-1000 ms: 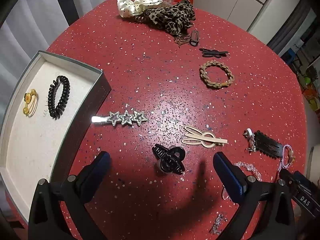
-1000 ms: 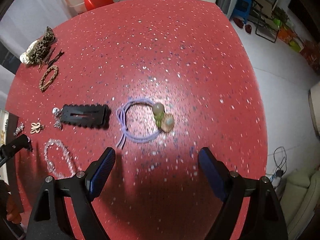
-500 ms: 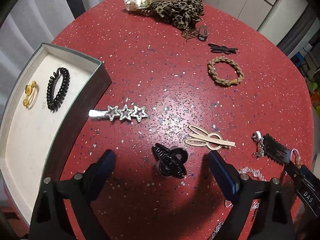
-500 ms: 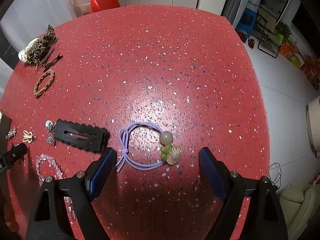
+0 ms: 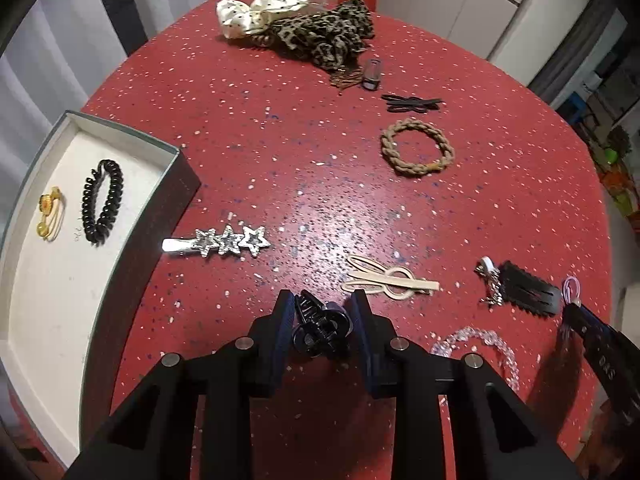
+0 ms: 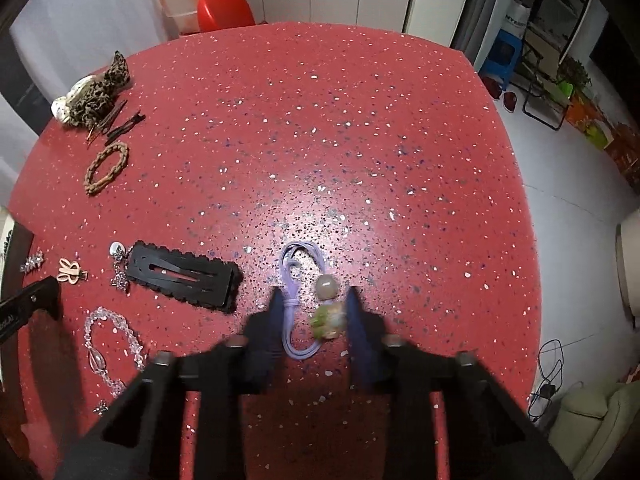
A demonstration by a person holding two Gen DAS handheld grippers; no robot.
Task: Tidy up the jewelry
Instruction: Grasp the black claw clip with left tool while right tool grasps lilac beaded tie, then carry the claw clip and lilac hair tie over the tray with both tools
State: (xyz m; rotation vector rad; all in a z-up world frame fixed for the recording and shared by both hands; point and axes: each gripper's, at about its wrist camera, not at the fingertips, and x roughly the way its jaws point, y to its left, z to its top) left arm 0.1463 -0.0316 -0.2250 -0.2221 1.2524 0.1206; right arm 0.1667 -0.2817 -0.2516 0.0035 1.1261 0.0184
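Left claw [image 5: 322,326] pinches the black claw clip [image 5: 320,330]; right claw [image 6: 312,316], just closing, pinches the lilac beaded hair tie [image 6: 298,300], whose slack loop may slip free.

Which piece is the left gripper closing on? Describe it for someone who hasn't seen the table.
On the red speckled table, right of the open box, the left gripper has just closed around a black claw clip. Unlike the flat star clip and beige clip beyond it, it is glossy, bulky, toothed.
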